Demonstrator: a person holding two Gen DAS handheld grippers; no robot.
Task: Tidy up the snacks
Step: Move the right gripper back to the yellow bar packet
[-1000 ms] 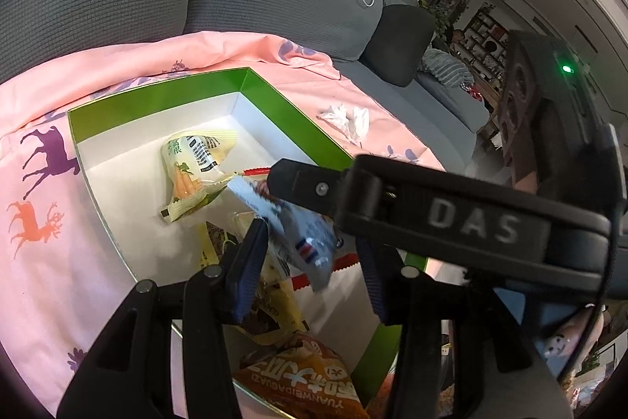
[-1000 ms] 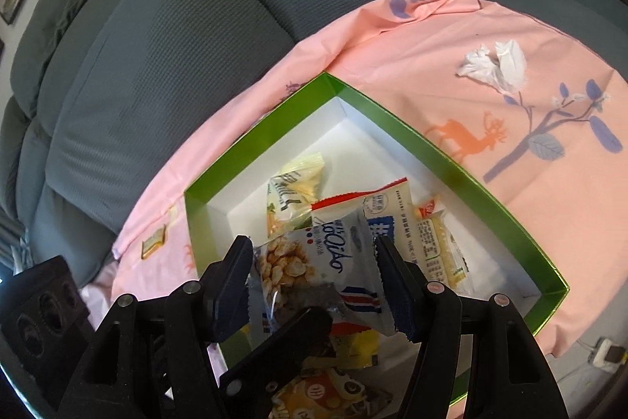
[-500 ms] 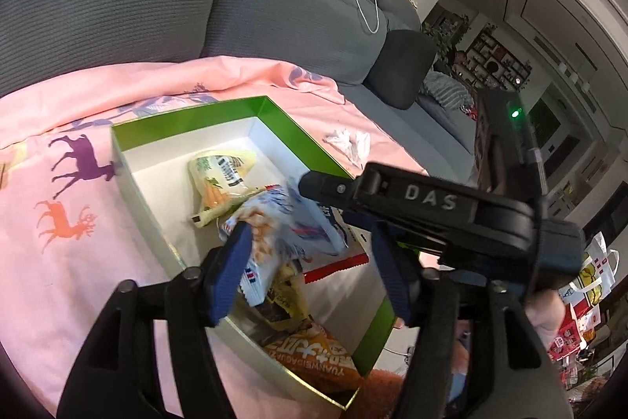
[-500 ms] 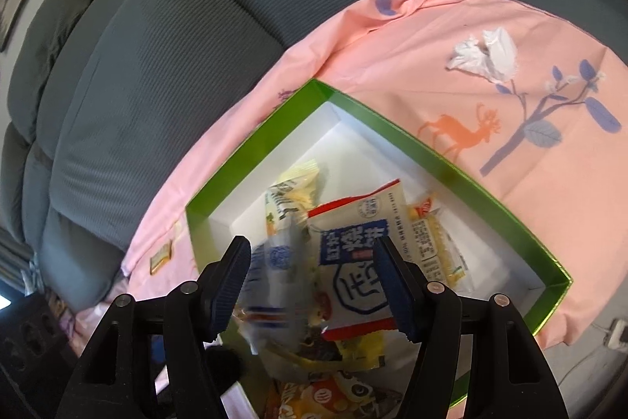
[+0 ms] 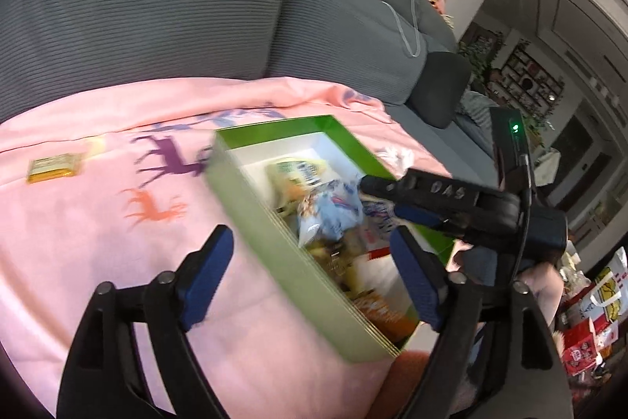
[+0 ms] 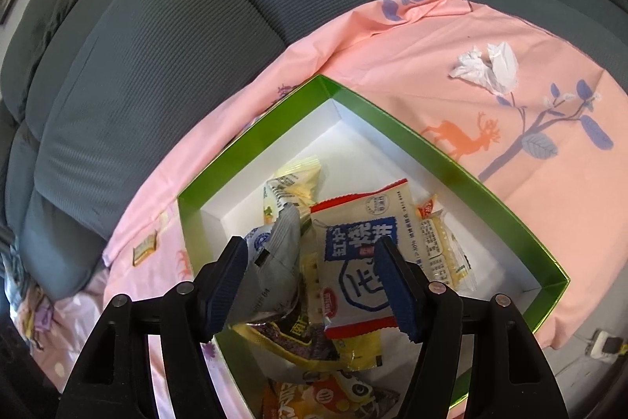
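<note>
A green box with a white inside (image 6: 439,152) (image 5: 274,230) lies on a pink deer-print sheet and holds several snack packets. A silver-blue peanut packet (image 6: 274,269) (image 5: 329,211) lies in it, beside a red-white-blue biscuit packet (image 6: 361,254) and a yellow packet (image 6: 294,179). My right gripper (image 6: 310,285) is open above these packets, empty. It shows in the left wrist view (image 5: 431,195) over the box. My left gripper (image 5: 310,277) is open and empty over the box's near wall. A small gold snack (image 5: 51,167) (image 6: 143,246) lies on the sheet outside the box.
A crumpled white tissue (image 6: 486,65) lies on the sheet beyond the box. Grey sofa cushions (image 6: 157,26) rise behind. An orange packet (image 6: 314,399) lies at the box's near end. The sheet's edge drops off at the right.
My right gripper let go of the silver-blue peanut packet, which dropped into the box. My left gripper pulled back and to the left, away from the box's inside.
</note>
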